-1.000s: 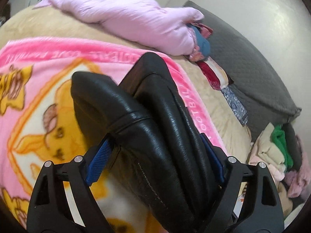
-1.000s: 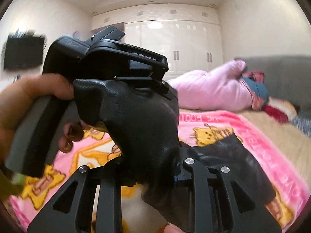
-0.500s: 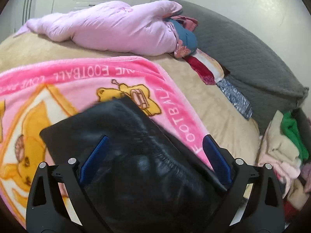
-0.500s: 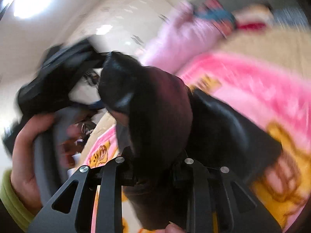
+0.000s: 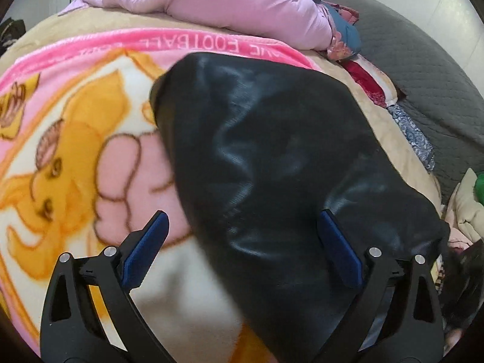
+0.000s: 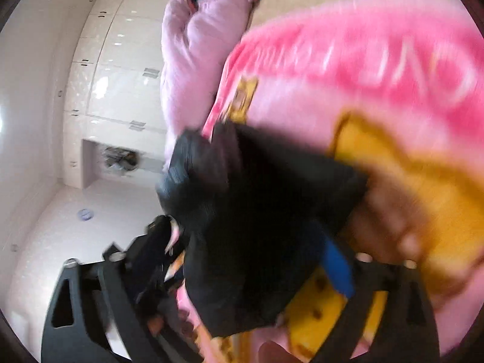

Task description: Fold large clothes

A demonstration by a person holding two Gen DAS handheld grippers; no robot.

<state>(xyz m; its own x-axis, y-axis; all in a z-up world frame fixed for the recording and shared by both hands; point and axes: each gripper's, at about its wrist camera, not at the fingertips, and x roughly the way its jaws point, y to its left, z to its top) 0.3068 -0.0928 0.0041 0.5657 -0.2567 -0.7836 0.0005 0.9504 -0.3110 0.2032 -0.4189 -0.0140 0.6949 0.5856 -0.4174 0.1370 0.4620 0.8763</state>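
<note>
The black leather garment (image 5: 272,157) lies folded on the pink cartoon blanket (image 5: 75,139) on the bed. My left hand-held gripper (image 5: 242,242) stands wide over it; my right hand-held gripper (image 6: 251,242) is opening, leather between its jaws. I reckon the slick fold could spring open.

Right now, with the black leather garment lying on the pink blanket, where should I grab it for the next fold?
Probably the far rounded edge of the black leather garment, near the blanket's lettering. It lies free on the pink blanket, so a gripper could come from the far side and pinch it thinly, then draw it toward the near end.
</note>
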